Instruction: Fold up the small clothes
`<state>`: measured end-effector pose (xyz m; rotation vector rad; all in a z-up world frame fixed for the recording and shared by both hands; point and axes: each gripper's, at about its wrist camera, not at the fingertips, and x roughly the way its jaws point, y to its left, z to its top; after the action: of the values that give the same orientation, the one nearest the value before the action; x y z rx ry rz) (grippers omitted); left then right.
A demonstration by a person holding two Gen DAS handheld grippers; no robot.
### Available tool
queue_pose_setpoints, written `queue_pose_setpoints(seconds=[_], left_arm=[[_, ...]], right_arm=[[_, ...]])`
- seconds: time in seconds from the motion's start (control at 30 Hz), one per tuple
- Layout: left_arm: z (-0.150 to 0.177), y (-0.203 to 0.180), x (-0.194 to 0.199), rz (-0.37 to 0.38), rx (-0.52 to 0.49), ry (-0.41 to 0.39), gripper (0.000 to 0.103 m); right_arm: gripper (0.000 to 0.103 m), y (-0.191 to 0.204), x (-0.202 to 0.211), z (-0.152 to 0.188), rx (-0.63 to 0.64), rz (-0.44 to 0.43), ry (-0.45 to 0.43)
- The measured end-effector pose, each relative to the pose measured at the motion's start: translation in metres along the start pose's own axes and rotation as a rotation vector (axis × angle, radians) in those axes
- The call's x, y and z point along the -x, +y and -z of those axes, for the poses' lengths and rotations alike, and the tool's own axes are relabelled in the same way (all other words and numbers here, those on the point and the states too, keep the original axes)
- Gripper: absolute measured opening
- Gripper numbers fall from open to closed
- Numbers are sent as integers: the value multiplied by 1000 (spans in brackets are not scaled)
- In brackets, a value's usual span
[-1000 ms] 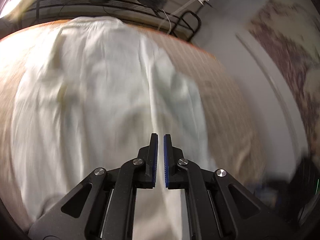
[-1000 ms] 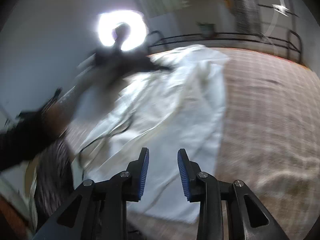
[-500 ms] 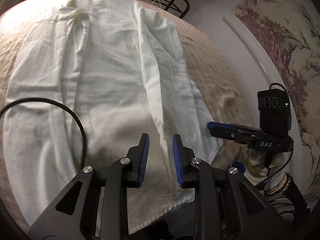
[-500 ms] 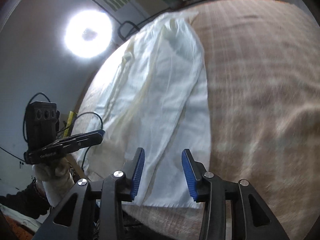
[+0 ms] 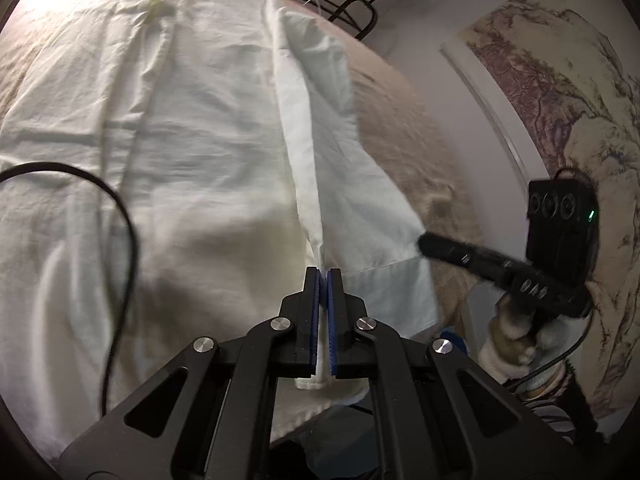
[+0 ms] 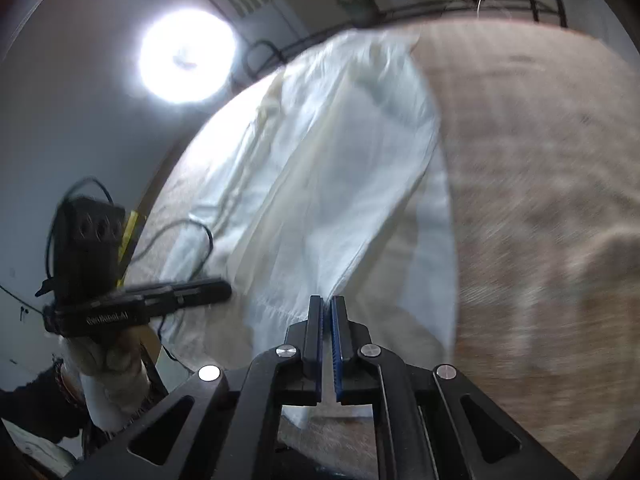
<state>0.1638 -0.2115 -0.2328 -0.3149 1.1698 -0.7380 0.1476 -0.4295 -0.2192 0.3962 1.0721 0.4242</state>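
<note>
A white shirt [image 5: 192, 152] lies spread on a tan woven surface [image 5: 400, 128], collar at the far end. My left gripper [image 5: 324, 276] is shut on the shirt's near hem, on a raised fold that runs away from me. My right gripper [image 6: 326, 304] is shut on the same shirt [image 6: 328, 184] at its near right edge, and the cloth rises in a ridge from its tips. The right gripper shows in the left wrist view [image 5: 424, 242] at the shirt's right edge. The left gripper shows in the right wrist view [image 6: 224, 290] at the left.
A black cable [image 5: 120, 216] loops over the shirt's left part. A dark metal rail [image 6: 440, 4] runs along the far edge of the surface. A wall with a landscape painting [image 5: 560, 100] stands to the right. A bright lamp [image 6: 186, 56] shines at the far left.
Both grippers were open above the shirt's near hem half a second ago; now both have shut on the cloth and pulled it up into folds.
</note>
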Motion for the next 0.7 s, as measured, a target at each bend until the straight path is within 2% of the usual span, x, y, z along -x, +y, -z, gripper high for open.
queue_pose_setpoints(seconds=[0.1,0.23,0.3,0.37,0.47,0.5,0.53,0.57,0.67,0.7], left_arm=[[5,-13,-15,-25,-32,11,1],[11,-12,-31,-69,-30,19,1],[13,-15,-30,-105,-62,1,1],[14,-14,-26,-86,-49,4,1],[12,-13,-20,-69,-46,9,1],[11,-14,-21,-82,-45,16,2],[9,-13,-22,-84,-33,35,10],[7,-12,-24,-76,-20,48,22],[4,-21,-30,-114,-61,55,24],[4,-23,-34,-136,-79,63,23]], right_arm=[[0,-4,18,-5,4,13,-17],[0,-11,11,-4,2,86,27],[0,-20,8,0,-19,79,48],[1,-24,2,4,-18,108,57],[10,-30,4,8,-59,68,34],[31,-34,7,7,-84,46,29],[35,-37,8,6,-106,25,20],[34,-39,9,6,-114,23,10],[30,-42,11,7,-116,36,6],[25,-42,11,9,-116,40,7]])
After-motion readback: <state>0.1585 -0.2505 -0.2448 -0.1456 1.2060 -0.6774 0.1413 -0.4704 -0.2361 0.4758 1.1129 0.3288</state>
